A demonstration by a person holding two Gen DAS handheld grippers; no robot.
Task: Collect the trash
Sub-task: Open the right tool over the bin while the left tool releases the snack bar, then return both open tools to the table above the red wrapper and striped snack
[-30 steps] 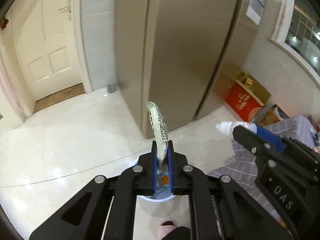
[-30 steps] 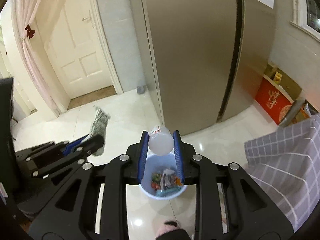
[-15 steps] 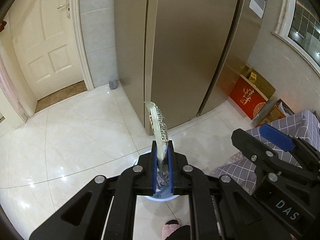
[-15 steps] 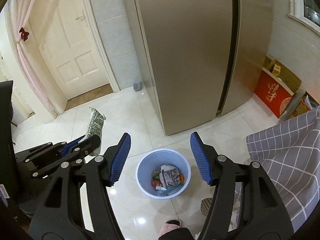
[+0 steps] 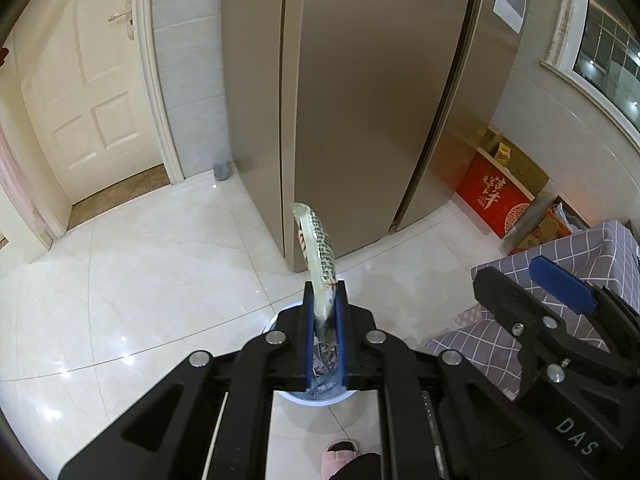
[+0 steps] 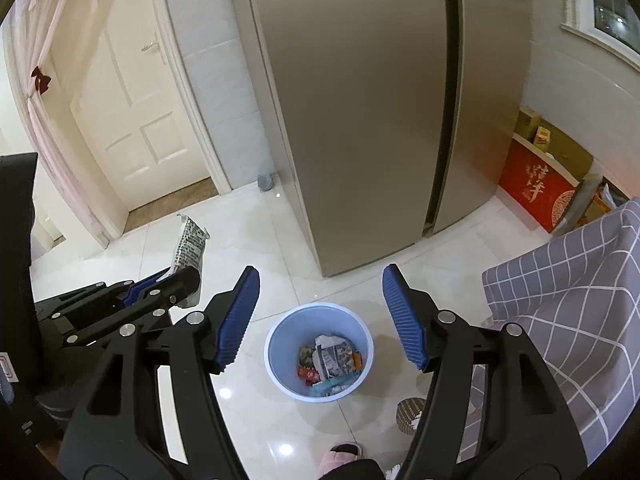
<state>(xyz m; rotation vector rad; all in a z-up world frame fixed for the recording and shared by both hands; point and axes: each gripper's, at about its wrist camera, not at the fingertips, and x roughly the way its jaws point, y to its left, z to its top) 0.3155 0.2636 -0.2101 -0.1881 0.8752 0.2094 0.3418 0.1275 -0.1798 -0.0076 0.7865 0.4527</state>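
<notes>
"DAS" on right tongs

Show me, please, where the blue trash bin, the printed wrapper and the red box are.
blue trash bin [image 6: 276,364]: right wrist view, left inner wall.
printed wrapper [image 5: 320,256]: left wrist view, its middle, above the pads.
red box [image 6: 536,192]: right wrist view, front face.

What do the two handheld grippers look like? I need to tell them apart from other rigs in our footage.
Both look the same: matte black plastic frames with triangular cut-outs and silver round-head screws at the pivots. The right gripper has blue ribbed pads lining its jaws; the left gripper has the same blue pads. White letters "DAS" mark the side of the right one. No cables or sleeves show.
</notes>
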